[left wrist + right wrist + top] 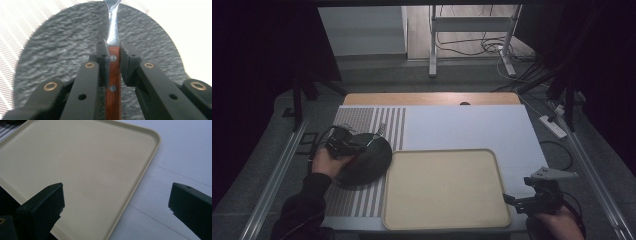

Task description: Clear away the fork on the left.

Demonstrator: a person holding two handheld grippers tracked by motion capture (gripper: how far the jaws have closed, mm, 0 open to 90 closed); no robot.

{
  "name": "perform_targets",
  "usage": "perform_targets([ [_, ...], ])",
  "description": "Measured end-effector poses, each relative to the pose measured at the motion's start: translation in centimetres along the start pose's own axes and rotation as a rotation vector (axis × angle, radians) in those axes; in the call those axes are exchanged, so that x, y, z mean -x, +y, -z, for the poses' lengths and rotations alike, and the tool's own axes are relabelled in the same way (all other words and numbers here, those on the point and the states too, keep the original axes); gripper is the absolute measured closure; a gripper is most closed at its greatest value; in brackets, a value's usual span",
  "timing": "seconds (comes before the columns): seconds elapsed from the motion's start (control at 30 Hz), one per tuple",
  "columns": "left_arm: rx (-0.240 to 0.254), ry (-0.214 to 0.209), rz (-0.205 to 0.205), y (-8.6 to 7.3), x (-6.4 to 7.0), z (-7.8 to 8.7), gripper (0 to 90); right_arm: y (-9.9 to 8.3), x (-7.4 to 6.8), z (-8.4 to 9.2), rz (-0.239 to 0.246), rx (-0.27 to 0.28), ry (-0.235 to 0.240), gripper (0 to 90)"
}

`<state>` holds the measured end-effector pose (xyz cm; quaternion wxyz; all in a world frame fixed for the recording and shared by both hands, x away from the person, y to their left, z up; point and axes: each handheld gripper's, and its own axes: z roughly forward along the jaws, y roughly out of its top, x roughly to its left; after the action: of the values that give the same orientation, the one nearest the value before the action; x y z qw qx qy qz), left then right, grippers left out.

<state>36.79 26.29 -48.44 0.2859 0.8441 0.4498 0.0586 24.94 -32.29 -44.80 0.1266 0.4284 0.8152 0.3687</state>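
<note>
A round dark slate plate [364, 162] lies on the striped mat at the left of the table, and it spreads under the jaws in the left gripper view as the plate [62, 50]. My left gripper [346, 145] hovers over the plate's left part, shut on a utensil with a reddish wooden handle [113, 82] and a metal neck [113, 27]; its head runs out of the frame's top. A beige tray [442, 187] sits empty at the front centre. My right gripper [519, 201] is open at the tray's front right corner, with the tray [75, 170] below its left jaw.
A striped placemat [362, 200] covers the left of the white table cover [472, 127]. A wooden table edge [427, 98] runs along the back. Beyond it stand a metal frame and cables on the floor; a power strip [553, 125] lies at the right.
</note>
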Motion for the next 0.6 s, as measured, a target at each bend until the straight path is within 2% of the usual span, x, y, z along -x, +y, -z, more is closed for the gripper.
perform_targets([
  [0.23, -0.007, -0.02, 0.036, -0.8, 1.7, 0.0, 78.1, 0.0, -0.1, 0.0, 0.009, -0.002, -0.004, 1.0],
  [0.37, 0.013, -0.032, 0.06, -1.4, 3.3, 0.6, 78.1, 0.0, -0.1, 0.0, 0.008, 0.002, -0.001, 1.0],
  [0.6, 0.016, -0.038, 0.079, -2.4, 5.1, 1.1, 78.1, 0.0, -0.2, 0.0, 0.022, -0.001, -0.002, 1.0],
])
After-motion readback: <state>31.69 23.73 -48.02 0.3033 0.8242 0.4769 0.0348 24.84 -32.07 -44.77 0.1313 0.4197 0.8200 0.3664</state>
